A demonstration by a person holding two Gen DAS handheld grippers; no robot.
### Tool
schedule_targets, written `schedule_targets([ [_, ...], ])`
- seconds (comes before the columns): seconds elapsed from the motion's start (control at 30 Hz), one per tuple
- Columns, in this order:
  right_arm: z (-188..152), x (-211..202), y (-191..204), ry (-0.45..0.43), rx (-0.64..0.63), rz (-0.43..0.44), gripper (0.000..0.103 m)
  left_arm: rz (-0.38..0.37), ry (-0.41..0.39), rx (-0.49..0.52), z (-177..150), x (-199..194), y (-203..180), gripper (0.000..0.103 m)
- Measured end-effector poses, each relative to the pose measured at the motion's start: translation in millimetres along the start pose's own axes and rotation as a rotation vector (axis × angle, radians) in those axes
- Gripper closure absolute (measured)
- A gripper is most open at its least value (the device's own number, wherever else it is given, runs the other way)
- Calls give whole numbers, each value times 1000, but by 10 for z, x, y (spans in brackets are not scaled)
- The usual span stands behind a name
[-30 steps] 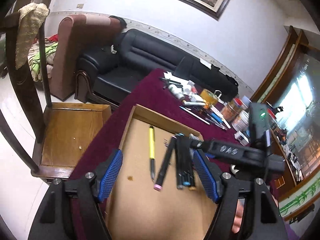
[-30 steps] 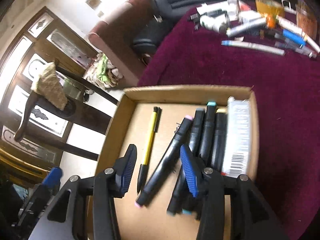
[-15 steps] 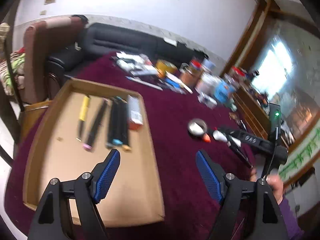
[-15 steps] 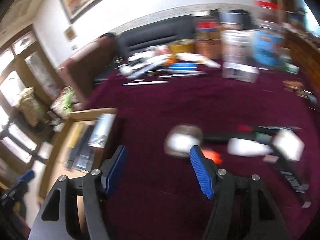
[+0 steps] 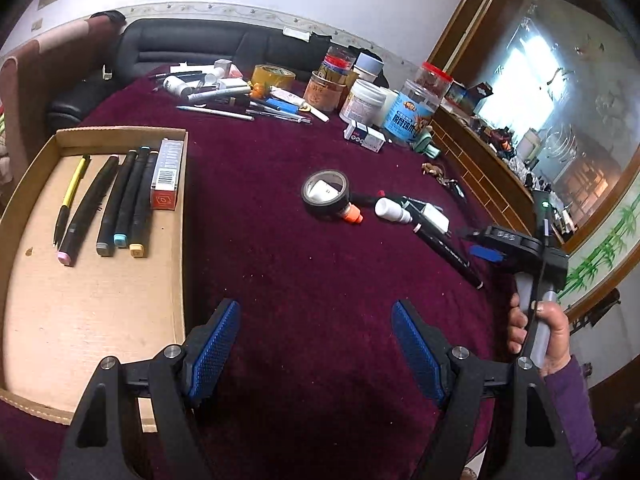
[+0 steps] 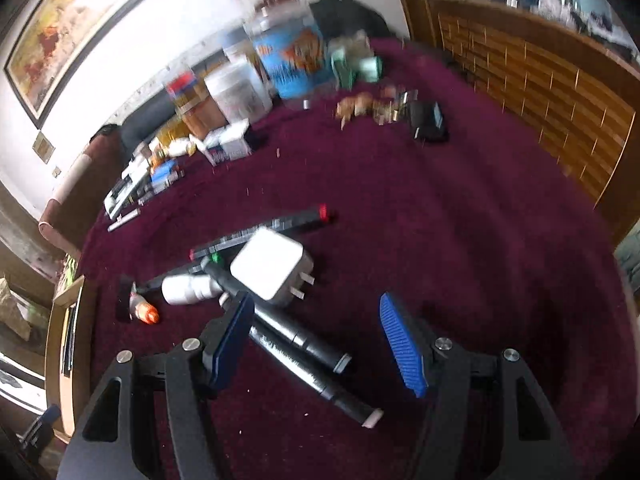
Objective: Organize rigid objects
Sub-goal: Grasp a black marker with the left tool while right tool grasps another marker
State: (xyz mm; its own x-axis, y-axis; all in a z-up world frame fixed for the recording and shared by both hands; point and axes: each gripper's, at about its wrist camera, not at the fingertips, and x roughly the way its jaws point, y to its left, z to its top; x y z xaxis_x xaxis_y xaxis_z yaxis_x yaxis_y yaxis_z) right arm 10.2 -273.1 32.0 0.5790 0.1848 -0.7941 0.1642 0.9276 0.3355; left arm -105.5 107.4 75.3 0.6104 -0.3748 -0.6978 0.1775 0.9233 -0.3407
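Observation:
A cardboard tray [image 5: 92, 312] at the left holds a yellow pen [image 5: 72, 196], several black markers [image 5: 120, 200] and a small box [image 5: 166, 174]. On the maroon cloth lie a black tape roll [image 5: 326, 192], a white bottle [image 5: 390, 209], a white charger plug [image 6: 272, 266] and two black markers [image 6: 308, 354]. My left gripper [image 5: 316, 348] is open and empty above bare cloth right of the tray. My right gripper [image 6: 320, 344] is open and empty, its fingers straddling the two markers just below the plug; it also shows in the left wrist view [image 5: 486, 252].
Jars, tubs, a blue-labelled container [image 5: 410, 116], tape [image 5: 273, 76] and a row of pens [image 5: 240, 102] crowd the table's far side. A black sofa [image 5: 200, 46] stands behind. A wooden cabinet [image 6: 540, 88] runs along the right. A black key fob [image 6: 428, 122] lies near it.
Both grippers have swung right, away from the tray. The right gripper left the tray's markers and now hovers over the loose markers and plug.

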Motion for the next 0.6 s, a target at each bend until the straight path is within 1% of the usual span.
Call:
schedule_targets([
  [0.07, -91, 164, 154, 59, -15, 54, 38, 5, 2, 0, -12, -8, 11, 22],
  [0.1, -146, 192, 244, 65, -40, 64, 37, 8, 3, 3, -14, -12, 8, 22],
  [0.13, -220, 181, 392, 56, -90, 72, 37, 11, 4, 4, -11, -7, 13, 22],
  [0.17, -272, 207, 508, 85, -123, 129, 36, 12, 6, 5, -10, 2, 15, 22],
  [0.2, -334, 238, 623, 129, -149, 211, 36, 12, 10, 4, -4, 23, 14, 22],
  [0.23, -401, 257, 754, 168, -181, 272, 36, 10, 15, 3, -5, 35, 13, 22],
  [0.27, -443, 241, 844, 173, -209, 289, 36, 9, 18, 3, 0, 54, 12, 22],
  [0.3, -464, 195, 912, 155, -230, 293, 36, 8, 23, 3, 0, 67, 13, 22],
  [0.37, -426, 107, 914, 106, -220, 277, 36, 1, 32, 9, -12, 90, 0, 22],
  [0.43, -360, 74, 857, 74, -199, 216, 36, 0, 40, 20, -14, 141, -16, 22],
  [0.5, -318, 118, 822, 84, -194, 182, 36, -1, 54, 36, -28, 220, -49, 22],
  [0.6, -356, 192, 816, 117, -168, 175, 36, 16, 74, 61, -44, 358, -81, 22],
])
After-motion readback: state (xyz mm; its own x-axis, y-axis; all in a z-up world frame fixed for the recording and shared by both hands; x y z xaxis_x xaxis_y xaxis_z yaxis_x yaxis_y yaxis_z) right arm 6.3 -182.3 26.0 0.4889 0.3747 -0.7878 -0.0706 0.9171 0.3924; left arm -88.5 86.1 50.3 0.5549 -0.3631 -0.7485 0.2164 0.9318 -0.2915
